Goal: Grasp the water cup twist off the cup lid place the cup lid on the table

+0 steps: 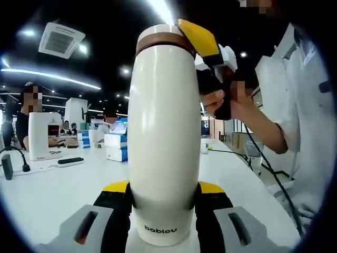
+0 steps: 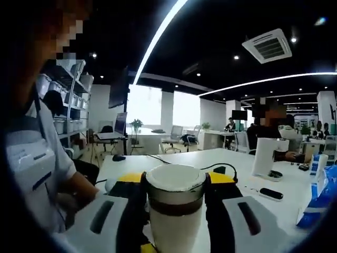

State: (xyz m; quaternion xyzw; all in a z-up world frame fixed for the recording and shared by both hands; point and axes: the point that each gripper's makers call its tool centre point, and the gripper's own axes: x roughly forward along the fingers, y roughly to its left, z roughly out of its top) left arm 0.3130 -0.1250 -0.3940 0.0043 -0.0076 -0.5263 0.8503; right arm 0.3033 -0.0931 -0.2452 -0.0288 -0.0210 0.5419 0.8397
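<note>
Left gripper view: set close at the cup's (image 1: 165,142) base, looking up along its side. Right gripper view: set close at the lid (image 2: 175,179), facing across the bench (image 2: 295,203). Shared: cup, bench, office.

Left of the water cup (image 1: 165,142), bare table (image 1: 63,184) offers free passage. Cartons (image 1: 117,147) stand behind the cup. The right gripper (image 1: 202,45) and person's hand (image 1: 224,100) obstruct its right side.
</note>
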